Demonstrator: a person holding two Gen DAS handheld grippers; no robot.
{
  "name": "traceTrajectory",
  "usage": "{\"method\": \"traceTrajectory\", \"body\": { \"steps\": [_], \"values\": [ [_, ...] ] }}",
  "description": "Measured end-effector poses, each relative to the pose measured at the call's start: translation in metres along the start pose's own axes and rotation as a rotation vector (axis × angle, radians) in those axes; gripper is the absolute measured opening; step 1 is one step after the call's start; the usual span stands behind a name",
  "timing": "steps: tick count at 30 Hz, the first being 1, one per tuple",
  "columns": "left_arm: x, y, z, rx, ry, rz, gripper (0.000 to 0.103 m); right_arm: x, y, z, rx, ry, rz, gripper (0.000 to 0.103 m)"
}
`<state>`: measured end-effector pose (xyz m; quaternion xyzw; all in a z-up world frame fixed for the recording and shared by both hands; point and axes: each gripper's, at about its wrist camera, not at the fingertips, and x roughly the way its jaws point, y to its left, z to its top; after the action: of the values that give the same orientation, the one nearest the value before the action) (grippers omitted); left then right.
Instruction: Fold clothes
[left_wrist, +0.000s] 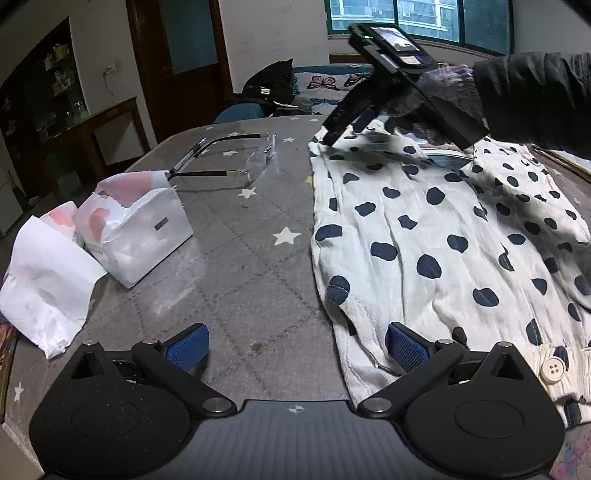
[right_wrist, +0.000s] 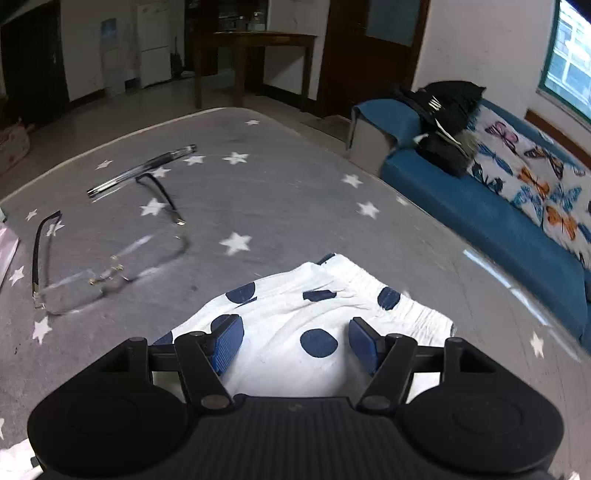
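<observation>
Tissues (left_wrist: 122, 254) in torn pack (left_wrist: 147, 236) beside spotted garment (left_wrist: 424, 236).

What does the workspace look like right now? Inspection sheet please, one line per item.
Surface: grey star-print table cover.
Job's things: white garment with navy spots, spread flat, partly folded.
Clutter: glasses, pen, tissue pack, loose tissue.
Grippers: left gripper open at the garment's near edge; right gripper open over its far edge.
Cables: nothing seen.
Surroundings: blue sofa, window, wooden door.
</observation>
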<state>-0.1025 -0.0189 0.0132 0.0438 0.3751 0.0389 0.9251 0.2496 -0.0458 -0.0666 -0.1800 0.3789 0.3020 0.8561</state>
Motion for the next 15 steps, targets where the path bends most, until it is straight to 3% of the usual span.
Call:
{"method": "traceTrajectory", "body": {
  "steps": [4,8,15],
  "values": [
    [-0.002,0.001,-0.001,0.011,-0.004,0.003,0.103,-0.021,0.0,0.006,0.02,-0.035,0.026,0.065],
    [-0.006,-0.001,0.001,0.026,-0.011,-0.002,0.103,-0.056,-0.012,0.004,0.017,-0.038,-0.014,0.065],
    [-0.017,-0.003,0.017,0.042,-0.087,-0.017,0.103,-0.107,-0.04,-0.043,0.066,0.034,-0.107,0.065]
  ]
}}
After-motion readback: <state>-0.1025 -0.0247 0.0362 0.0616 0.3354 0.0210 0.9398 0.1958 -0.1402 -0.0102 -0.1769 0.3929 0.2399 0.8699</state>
